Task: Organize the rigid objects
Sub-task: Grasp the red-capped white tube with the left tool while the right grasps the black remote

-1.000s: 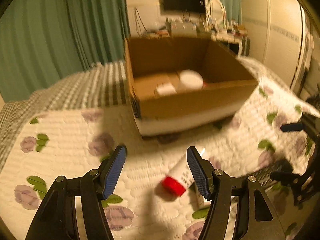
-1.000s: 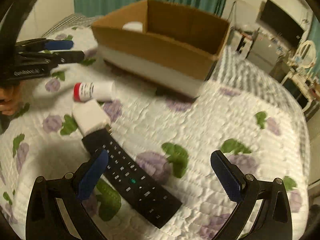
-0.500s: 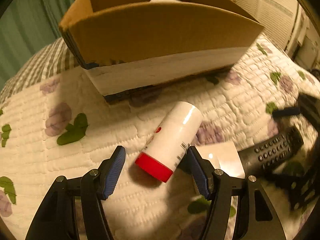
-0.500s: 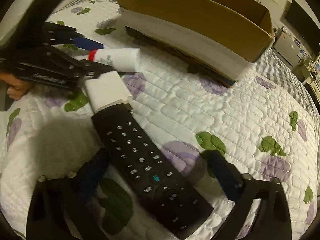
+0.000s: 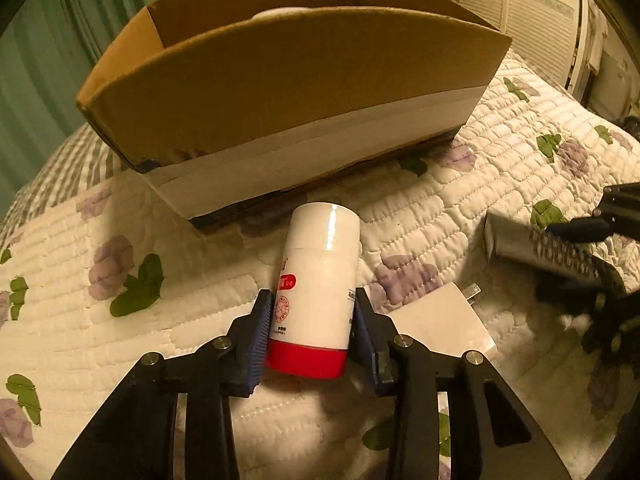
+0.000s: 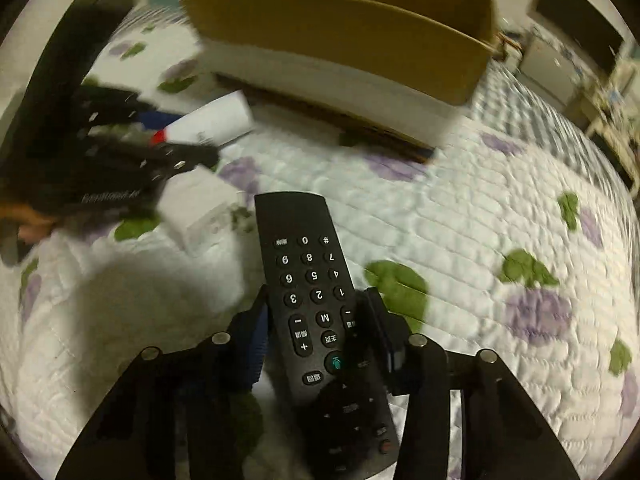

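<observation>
On quilt [image 5: 460, 216]: 1 bottle [image 5: 318, 280], 1 remote [image 6: 316, 300], 1 white adapter [image 5: 440, 320], 1 box [image 5: 288, 92] w/ something white inside, barely visible. Left gripper [image 5: 314, 316] clenched on bottle near its red cap, bottle pointing at box wall, just short of it. Right gripper [image 6: 316, 312] clamped on remote mid-body. Adapter lies betw. the 2 grippers, just beside bottle. Box wall blocks straight ahead of both
</observation>
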